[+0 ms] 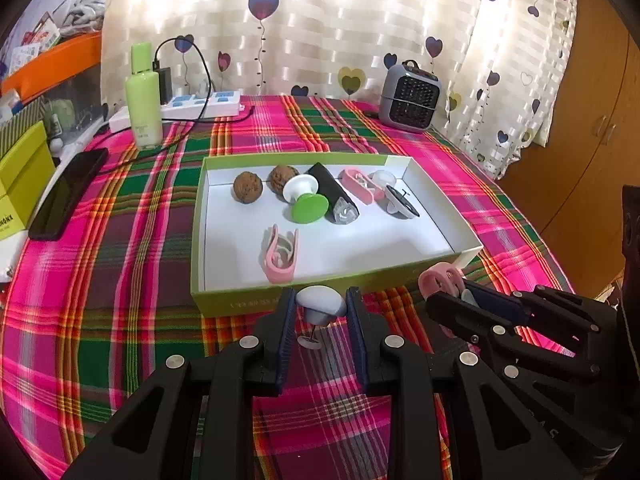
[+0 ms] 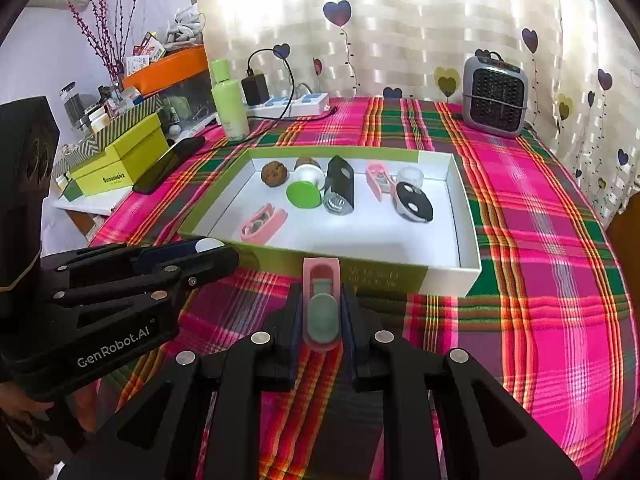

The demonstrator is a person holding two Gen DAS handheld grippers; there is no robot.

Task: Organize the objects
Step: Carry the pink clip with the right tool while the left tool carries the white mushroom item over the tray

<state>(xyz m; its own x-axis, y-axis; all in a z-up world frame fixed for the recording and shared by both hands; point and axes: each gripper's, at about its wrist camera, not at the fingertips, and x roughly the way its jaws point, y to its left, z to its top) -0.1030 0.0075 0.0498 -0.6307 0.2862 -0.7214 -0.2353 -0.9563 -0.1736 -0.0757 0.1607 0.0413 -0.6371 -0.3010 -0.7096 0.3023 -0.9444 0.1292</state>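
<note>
- Left gripper [image 1: 321, 312] has its fingers narrowed around a white suction hook [image 1: 321, 305], just in front of the green tray [image 1: 224, 300].
- Right gripper [image 2: 322, 312] clamps a pink clip [image 2: 321, 304], also before the tray.
- Both look light, stiff, slick plastic; grip the broad flanks.

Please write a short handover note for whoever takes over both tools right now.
Left tool: shut on a white mushroom-shaped piece, held just short of the box's near wall.
Right tool: shut on a pink clip, also in front of the box.
In the green box already: two walnuts, a green-and-white spool, a black wedge-shaped item, two pink clips, a clear cup and a black-and-white disc.
Left to do: drop both held pieces into the box. No other loose items show on the plaid cloth.
</note>
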